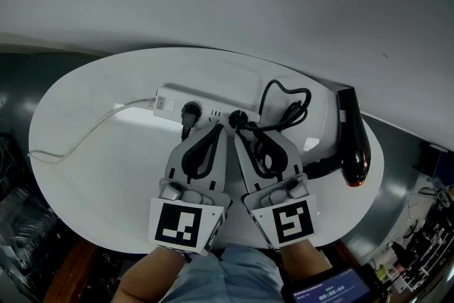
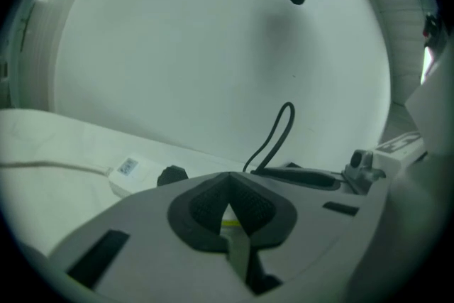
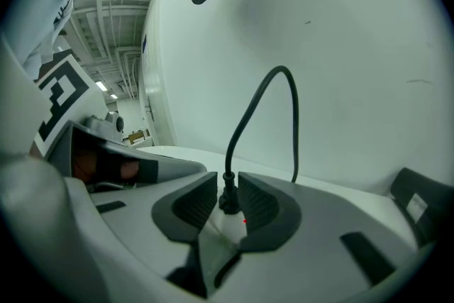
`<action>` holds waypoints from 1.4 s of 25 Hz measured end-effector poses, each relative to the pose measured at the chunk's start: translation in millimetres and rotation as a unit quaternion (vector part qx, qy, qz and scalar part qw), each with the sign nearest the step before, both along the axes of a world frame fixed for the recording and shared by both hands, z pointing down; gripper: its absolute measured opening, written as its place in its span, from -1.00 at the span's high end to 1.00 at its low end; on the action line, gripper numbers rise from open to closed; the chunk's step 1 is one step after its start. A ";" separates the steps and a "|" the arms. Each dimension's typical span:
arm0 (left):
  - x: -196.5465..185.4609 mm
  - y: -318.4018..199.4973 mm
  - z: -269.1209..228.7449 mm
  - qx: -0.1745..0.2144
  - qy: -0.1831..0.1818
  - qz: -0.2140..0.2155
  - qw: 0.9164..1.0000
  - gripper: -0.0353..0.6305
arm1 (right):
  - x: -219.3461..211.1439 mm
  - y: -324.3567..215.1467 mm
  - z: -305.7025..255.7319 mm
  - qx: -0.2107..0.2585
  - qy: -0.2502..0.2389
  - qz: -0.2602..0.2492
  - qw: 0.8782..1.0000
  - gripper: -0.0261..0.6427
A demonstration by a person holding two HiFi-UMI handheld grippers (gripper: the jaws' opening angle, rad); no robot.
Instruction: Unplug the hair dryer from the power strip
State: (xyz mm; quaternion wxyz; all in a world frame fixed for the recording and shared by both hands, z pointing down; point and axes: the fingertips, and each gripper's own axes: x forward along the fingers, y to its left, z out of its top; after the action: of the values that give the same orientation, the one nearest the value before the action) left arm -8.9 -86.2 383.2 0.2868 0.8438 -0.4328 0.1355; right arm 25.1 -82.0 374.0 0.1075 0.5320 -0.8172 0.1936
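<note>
A white power strip (image 1: 170,101) lies across the round white table (image 1: 92,195). The black hair dryer (image 1: 352,142) rests at the right, and its cord (image 1: 284,110) loops back to a black plug (image 1: 240,118) at the strip's right end. My right gripper (image 1: 237,130) is open, and that plug (image 3: 227,196) stands upright between its jaws over the white strip, with the cord (image 3: 262,103) arching up behind. My left gripper (image 1: 215,126) is shut with nothing in it, its tips (image 2: 227,184) low beside the strip (image 2: 131,170).
A second black plug (image 1: 189,112) sits in the strip left of my grippers. The strip's white cable (image 1: 85,135) trails left across the table to its edge. A white wall rises behind the table. Dark clutter lies below the table's right edge (image 1: 425,223).
</note>
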 end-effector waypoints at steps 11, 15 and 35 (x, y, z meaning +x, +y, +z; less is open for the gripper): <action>-1.6 4.5 28.4 -0.056 0.010 -0.017 0.998 0.90 | 1.1 -3.4 0.5 0.002 -0.001 0.008 1.000 0.65; 0.0 5.0 33.7 -0.073 0.032 -0.022 0.997 0.90 | 2.1 -4.3 2.1 0.000 0.006 0.007 1.000 0.65; 1.8 7.4 35.5 -0.091 0.067 -0.027 0.993 0.90 | -3.7 -11.2 15.1 -0.010 0.043 0.008 0.999 0.66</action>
State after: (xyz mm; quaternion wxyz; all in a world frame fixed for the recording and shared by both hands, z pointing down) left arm -7.1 -78.8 418.8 0.3940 0.8094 -0.4213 0.1101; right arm 21.3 -93.2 389.1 0.1464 0.5454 -0.8055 0.1794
